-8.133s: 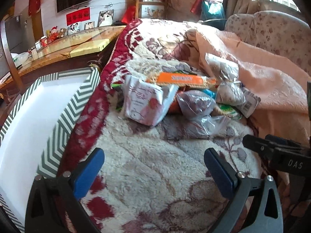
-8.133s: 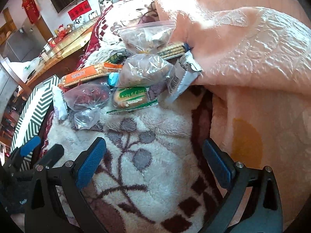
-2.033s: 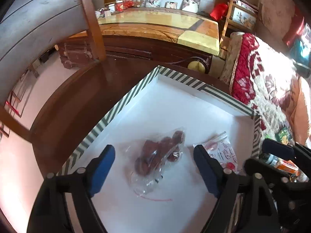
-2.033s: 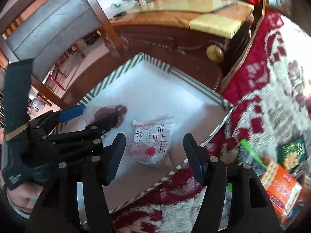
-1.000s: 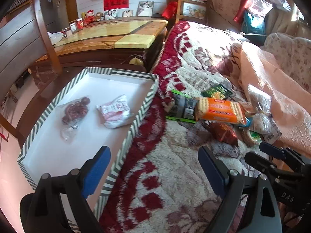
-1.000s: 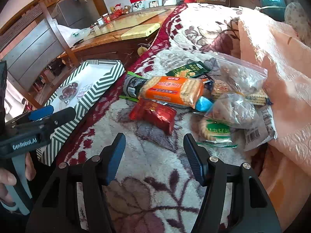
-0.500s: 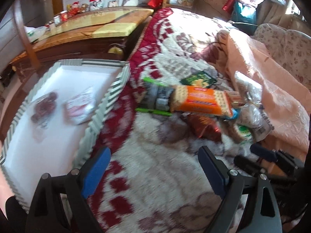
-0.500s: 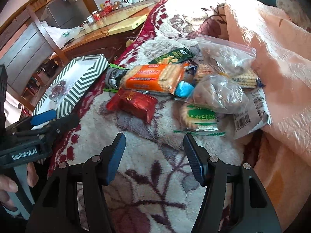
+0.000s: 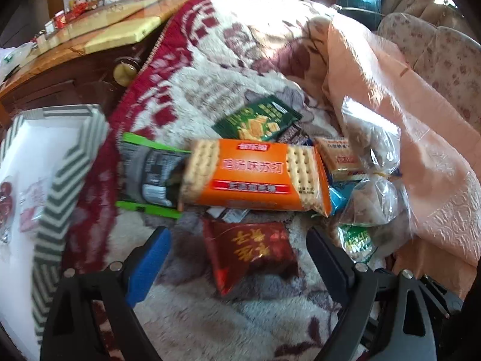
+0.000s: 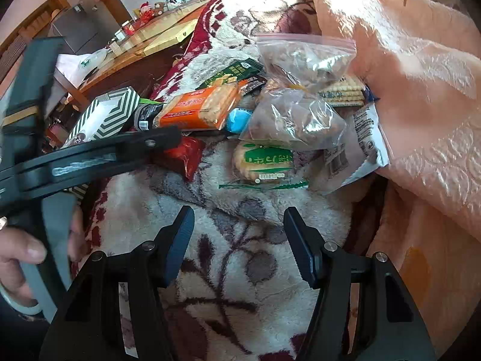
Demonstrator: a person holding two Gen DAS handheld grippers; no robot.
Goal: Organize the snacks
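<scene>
A pile of snacks lies on a floral blanket. My left gripper (image 9: 237, 258) is open, its jaws on either side of a dark red snack packet (image 9: 249, 252), low over it. Behind the packet lie an orange cracker pack (image 9: 252, 174), a grey-and-green packet (image 9: 150, 177) and a dark green packet (image 9: 257, 120). My right gripper (image 10: 239, 237) is open and empty above the blanket, short of a green-and-white biscuit packet (image 10: 264, 162). Clear bags (image 10: 294, 120) lie behind it. The left gripper's arm (image 10: 90, 156) crosses the right wrist view over the red packet (image 10: 186, 153).
A white tray with a chevron rim (image 9: 69, 162) sits left of the blanket and holds two snack bags. A peach quilt (image 10: 421, 90) is bunched up on the right. A wooden table (image 9: 90, 30) stands behind the tray.
My left gripper has moved forward and down from near the tray and now straddles the red packet. My right gripper has moved closer to the pile. Both stay open.
</scene>
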